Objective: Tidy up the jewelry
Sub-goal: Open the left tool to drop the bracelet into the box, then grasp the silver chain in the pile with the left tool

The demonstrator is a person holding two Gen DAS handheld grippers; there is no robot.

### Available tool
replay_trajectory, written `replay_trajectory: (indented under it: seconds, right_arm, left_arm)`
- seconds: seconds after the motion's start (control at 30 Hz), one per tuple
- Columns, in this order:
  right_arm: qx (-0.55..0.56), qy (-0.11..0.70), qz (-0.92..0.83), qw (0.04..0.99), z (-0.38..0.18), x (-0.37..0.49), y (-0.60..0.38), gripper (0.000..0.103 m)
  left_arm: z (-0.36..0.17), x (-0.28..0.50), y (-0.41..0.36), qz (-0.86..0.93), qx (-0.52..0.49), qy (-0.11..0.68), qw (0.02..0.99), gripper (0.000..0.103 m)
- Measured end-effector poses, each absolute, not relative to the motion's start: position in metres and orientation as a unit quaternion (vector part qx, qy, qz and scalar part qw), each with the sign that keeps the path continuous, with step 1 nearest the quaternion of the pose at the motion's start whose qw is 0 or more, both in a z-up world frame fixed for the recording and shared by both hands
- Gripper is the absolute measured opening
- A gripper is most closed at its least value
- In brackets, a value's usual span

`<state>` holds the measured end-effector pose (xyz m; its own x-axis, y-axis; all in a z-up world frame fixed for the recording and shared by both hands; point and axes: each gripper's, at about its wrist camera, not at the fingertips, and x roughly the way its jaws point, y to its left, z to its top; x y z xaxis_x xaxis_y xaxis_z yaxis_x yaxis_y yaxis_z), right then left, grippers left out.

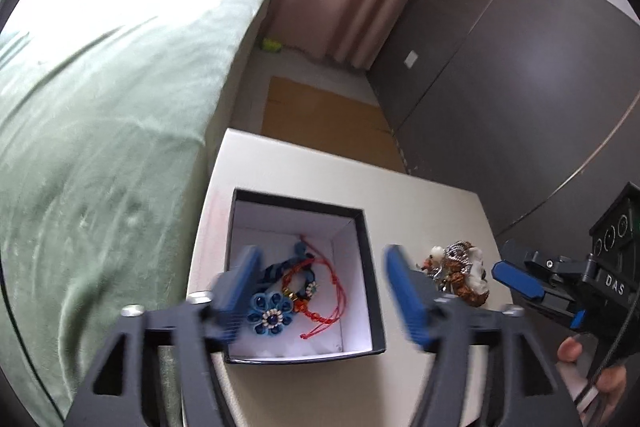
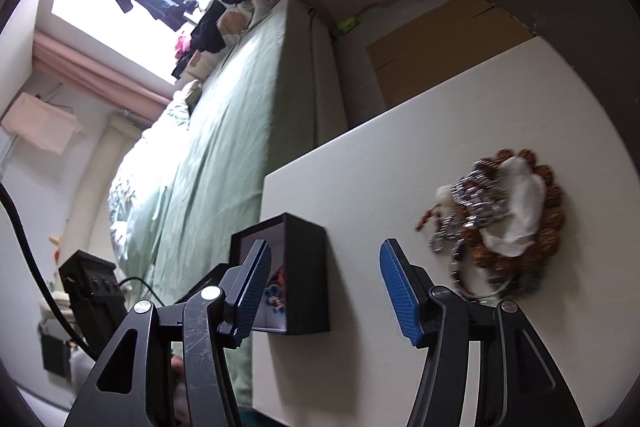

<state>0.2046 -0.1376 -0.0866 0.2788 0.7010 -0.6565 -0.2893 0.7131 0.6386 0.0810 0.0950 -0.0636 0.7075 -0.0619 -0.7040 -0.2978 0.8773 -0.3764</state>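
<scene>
While a green-sheeted bed fills the space beyond its left edge, the white rectangular table serves as the landmark for everything else. On the table, near its bed-side edge, sits the black square cardboard box with a white lining, open at the top. To the right of the box on the table, apart from it, lies the heap of loose jewelry: a ring of brown wooden beads, a silvery chain piece and a white stone-like piece tangled together, with no clear long axis.

Above the table, the left gripper has its blue-padded jaws spread wide, straddling the box from above, with nothing between them. The right gripper stands over the table between box and heap, its jaws parted to a middling width and empty; a hand shows at its handle.

Inside the box, on its floor, lies the blue fabric flower bracelet with a beaded centre, its band running from the flower toward the box's far wall. Just beside and touching it is the red knotted cord bracelet, its loose ends trailing toward the near right corner.
</scene>
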Motion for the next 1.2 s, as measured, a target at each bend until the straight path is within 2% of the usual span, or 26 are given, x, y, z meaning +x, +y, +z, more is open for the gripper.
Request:
replay_trajectory:
  seconds: [0.03,0.57,0.63,0.87,1.03,1.2]
  right_arm:
    - [0.2,0.505,0.318,0.777,-0.084,0.205,-0.142,0.058]
    - [0.235,0.504,0.257,0.79,-0.084,0.223,-0.204,0.058]
    - [0.244,0.509,0.247,0.788,-0.084,0.222,-0.208,0.058]
    - [0.267,0.514,0.23,0.782,-0.089,0.223,-0.234,0.058]
    - [0.29,0.532,0.22,0.765,-0.099,0.229,-0.249,0.058]
    - [0.31,0.542,0.21,0.752,-0.108,0.236,-0.269,0.058]
  left_arm:
    - [-0.061,0.08,0.092,0.063,-0.232,0.371,0.897,0.081]
    - [-0.058,0.105,0.025,0.011,-0.194,0.391,0.9,0.08]
    - [-0.057,0.112,0.016,0.011,-0.188,0.395,0.899,0.072]
    - [-0.051,0.135,-0.017,-0.01,-0.164,0.413,0.896,0.059]
    - [-0.057,0.156,-0.033,-0.012,-0.173,0.44,0.881,0.044]
    - [-0.064,0.179,-0.055,-0.012,-0.152,0.466,0.872,0.04]
